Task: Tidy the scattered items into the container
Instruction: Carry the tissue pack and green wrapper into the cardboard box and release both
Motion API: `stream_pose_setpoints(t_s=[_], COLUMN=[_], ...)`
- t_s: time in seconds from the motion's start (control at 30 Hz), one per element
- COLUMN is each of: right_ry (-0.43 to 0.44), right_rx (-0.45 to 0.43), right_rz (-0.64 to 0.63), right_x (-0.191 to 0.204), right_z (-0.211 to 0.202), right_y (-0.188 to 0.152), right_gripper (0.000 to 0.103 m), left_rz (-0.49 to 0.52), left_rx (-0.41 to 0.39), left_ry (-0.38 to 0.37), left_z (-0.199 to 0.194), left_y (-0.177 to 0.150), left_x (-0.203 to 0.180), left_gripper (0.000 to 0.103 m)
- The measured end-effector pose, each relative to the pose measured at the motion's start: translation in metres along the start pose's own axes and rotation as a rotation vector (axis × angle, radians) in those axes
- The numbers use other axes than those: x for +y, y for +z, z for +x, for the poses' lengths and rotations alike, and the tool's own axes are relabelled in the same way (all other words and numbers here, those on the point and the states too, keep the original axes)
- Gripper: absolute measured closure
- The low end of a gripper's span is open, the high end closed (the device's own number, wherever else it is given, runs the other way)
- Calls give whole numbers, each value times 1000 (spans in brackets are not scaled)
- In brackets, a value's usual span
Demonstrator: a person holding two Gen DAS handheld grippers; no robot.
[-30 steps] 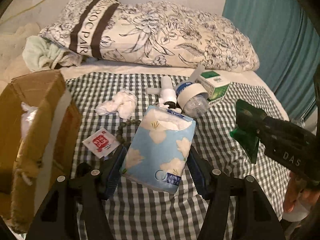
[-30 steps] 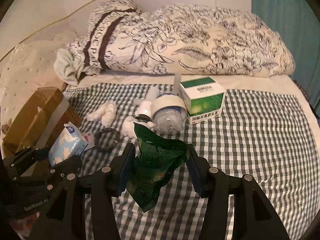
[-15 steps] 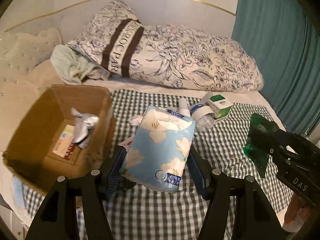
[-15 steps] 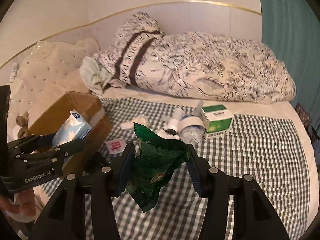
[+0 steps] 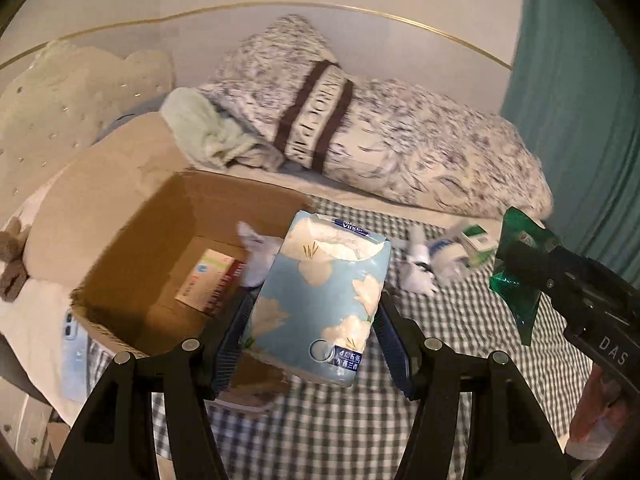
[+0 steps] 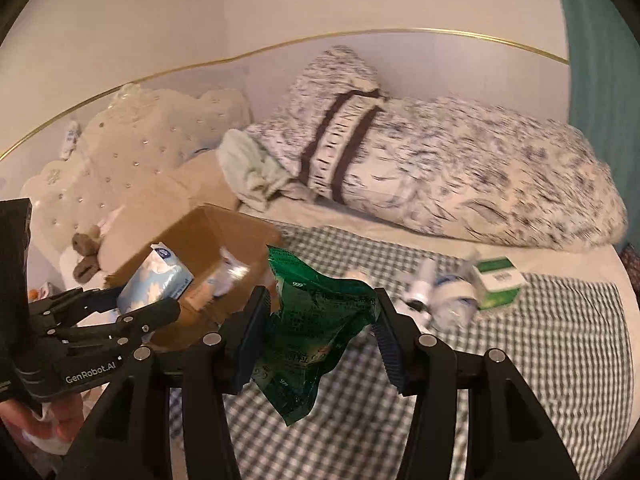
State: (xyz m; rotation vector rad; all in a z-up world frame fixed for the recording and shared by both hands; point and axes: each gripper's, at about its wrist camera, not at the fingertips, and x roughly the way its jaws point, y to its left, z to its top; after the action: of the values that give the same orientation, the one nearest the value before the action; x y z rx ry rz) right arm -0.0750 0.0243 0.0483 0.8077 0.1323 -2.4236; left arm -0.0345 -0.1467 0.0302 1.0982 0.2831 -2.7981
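Left gripper [image 5: 316,320] clamped the tissue pack [image 5: 324,300] at lower centre beside the cardboard box [image 5: 132,240], right gripper [image 6: 320,332] clamped the green pouch [image 6: 316,328]; advisable: centre each over the opening before releasing, one at a time.

Bed covered with checked sheet [image 5: 460,360]; floral pillow [image 6: 460,176] against pale wall [image 6: 280,0]; teal curtain [image 5: 580,100] at right; dim warm lighting.
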Motion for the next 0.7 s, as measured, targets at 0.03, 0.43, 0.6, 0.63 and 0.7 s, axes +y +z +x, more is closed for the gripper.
stream_pose_setpoints(t_s=[0.03,0.43,0.6,0.63,0.7], right_ry=[11,133,168,178,189], right_rx=[1,85,122,130,152], right_rz=[-9,-61,-55,-48,-37], right_x=[6,71,89,90,94], right_z=[5,101,142,150,166], right_y=[3,30,38,39,41], right_gripper=[52,52,52,52,52], left_rz=[-9,-85,-123,-124,-131], left_rx=[1,62,99,106,119], left_ry=[7,79,84,86,83], left_z=[1,52,77,81,90], left_y=[1,6,3,1,-1], left_x=[7,79,102,104,109], left_gripper=[40,40,40,40,40])
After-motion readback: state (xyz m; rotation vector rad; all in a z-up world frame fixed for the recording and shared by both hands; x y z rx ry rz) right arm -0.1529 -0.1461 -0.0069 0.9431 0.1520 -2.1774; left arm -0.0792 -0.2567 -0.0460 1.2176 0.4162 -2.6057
